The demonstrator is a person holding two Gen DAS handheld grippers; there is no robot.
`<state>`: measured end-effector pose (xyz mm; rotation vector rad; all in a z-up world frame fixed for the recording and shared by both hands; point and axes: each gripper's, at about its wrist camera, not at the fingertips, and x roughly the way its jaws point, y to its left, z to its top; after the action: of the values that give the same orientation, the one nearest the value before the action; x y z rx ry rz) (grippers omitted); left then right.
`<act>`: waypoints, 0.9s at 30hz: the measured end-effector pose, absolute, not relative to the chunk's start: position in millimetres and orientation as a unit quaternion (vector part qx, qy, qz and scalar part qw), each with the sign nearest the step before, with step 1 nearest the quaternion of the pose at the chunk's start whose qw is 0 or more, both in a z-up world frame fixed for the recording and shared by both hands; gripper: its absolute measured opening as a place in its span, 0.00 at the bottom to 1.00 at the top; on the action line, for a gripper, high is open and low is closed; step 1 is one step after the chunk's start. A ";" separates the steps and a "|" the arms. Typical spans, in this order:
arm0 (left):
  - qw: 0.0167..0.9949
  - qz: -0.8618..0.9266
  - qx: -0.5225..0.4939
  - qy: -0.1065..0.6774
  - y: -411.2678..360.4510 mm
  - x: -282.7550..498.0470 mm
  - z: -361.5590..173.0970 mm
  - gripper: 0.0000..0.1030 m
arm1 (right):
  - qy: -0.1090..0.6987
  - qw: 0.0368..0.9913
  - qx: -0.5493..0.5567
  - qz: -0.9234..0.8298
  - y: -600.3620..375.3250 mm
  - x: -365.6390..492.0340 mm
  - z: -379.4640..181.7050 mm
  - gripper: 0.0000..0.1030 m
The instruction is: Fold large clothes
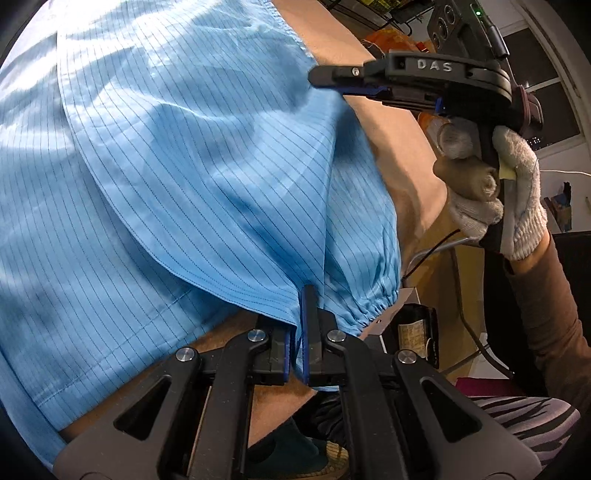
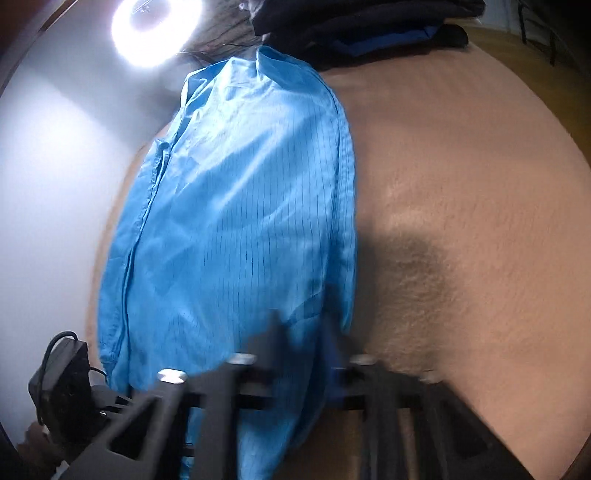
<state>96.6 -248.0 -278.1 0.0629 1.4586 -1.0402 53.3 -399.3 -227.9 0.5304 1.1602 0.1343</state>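
Tan, short-piled fabric covered the work surface [image 2: 461, 184], with a white wall and a glaring ring light [image 2: 157, 27] at its left. On it lay the light-blue, thin-striped work coat [image 1: 192, 155], spread lengthwise. At the coat's gathered cuff, the left gripper [image 1: 297, 332] was clamped tight on a fold of hem. Further right, the right gripper [image 1: 328, 75], held in a white knitted glove [image 1: 517, 192], hovered above the coat's edge with its jaws narrowed nearly together, empty.
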 end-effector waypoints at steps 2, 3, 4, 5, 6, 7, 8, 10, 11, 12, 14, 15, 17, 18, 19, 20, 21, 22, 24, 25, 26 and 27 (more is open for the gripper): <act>0.628 -0.452 0.029 0.633 -247.2 94.5 -275.8 0.00 | 0.526 0.811 0.250 0.055 -402.8 46.0 -218.4 0.03; 0.630 -0.453 0.031 0.630 -245.8 92.7 -273.0 0.00 | 0.521 0.817 0.241 0.049 -403.3 49.0 -216.7 0.02; 0.633 -0.455 0.036 0.625 -244.6 90.2 -269.6 0.00 | 0.518 0.823 0.231 0.043 -403.2 47.8 -213.9 0.02; 0.637 -0.458 0.042 0.619 -244.2 87.3 -266.6 0.00 | 0.520 0.824 0.221 0.040 -403.1 46.3 -212.3 0.02; 0.642 -0.461 0.051 0.611 -242.7 84.3 -261.9 0.00 | 0.525 0.822 0.218 0.043 -402.9 45.3 -213.8 0.03; 0.643 -0.463 0.055 0.607 -240.0 83.3 -257.1 0.00 | 0.528 0.818 0.222 0.057 -400.9 44.9 -215.6 0.03; 0.642 -0.468 0.054 0.605 -237.7 81.8 -252.8 0.00 | 0.528 0.815 0.228 0.076 -397.9 44.4 -216.1 0.10; 0.647 -0.478 0.047 0.592 -230.9 82.0 -240.6 0.00 | 0.512 0.826 0.225 0.073 -396.1 38.7 -210.7 0.34; 0.653 -0.480 0.041 0.584 -226.4 83.5 -233.8 0.00 | 0.497 0.837 0.222 0.059 -398.6 34.7 -208.3 0.48; 0.656 -0.483 0.033 0.578 -222.0 85.6 -228.2 0.00 | 0.486 0.843 0.223 0.049 -400.1 31.4 -207.9 0.49; 0.662 -0.485 0.014 0.571 -211.9 92.0 -220.0 0.00 | 0.479 0.840 0.251 0.042 -410.7 27.6 -215.0 0.49; 0.664 -0.485 0.005 0.569 -208.3 95.5 -217.4 0.00 | 0.478 0.836 0.266 0.038 -414.8 26.9 -220.4 0.52; 0.670 -0.486 -0.005 0.561 -200.1 101.1 -211.0 0.00 | 0.479 0.819 0.312 0.040 -423.4 27.6 -235.9 0.57; 0.674 -0.486 -0.002 0.557 -199.0 102.6 -208.3 0.00 | 0.476 0.813 0.331 0.047 -426.2 25.9 -240.8 0.57; 0.677 -0.484 0.002 0.555 -199.6 102.7 -208.9 0.00 | 0.470 0.807 0.353 0.060 -426.5 26.2 -245.6 0.58; 0.675 -0.481 0.002 0.559 -201.6 103.1 -211.6 0.00 | 0.466 0.802 0.368 0.071 -423.9 27.2 -249.2 0.59; 0.669 -0.478 0.003 0.569 -204.8 103.3 -218.1 0.00 | 0.466 0.800 0.372 0.075 -420.7 29.3 -251.4 0.61; 0.657 -0.474 0.009 0.587 -211.5 102.1 -231.0 0.00 | 0.471 0.798 0.368 0.073 -416.4 32.4 -254.1 0.61; 0.636 -0.463 0.019 0.616 -223.7 98.1 -253.2 0.00 | 0.476 0.799 0.359 0.078 -409.0 34.9 -256.7 0.59; 0.627 -0.456 0.022 0.631 -230.4 95.0 -265.6 0.00 | 0.477 0.802 0.352 0.079 -406.2 35.8 -256.3 0.56; 0.622 -0.452 0.027 0.639 -235.4 92.3 -272.8 0.00 | 0.479 0.803 0.346 0.082 -403.5 36.9 -255.8 0.48; 0.623 -0.449 0.038 0.639 -241.1 88.7 -277.4 0.00 | 0.483 0.802 0.341 0.086 -400.9 39.1 -255.1 0.34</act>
<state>88.7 -241.1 -277.4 0.0879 1.4671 -1.0315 39.1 -400.9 -255.1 0.7301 1.0345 0.1844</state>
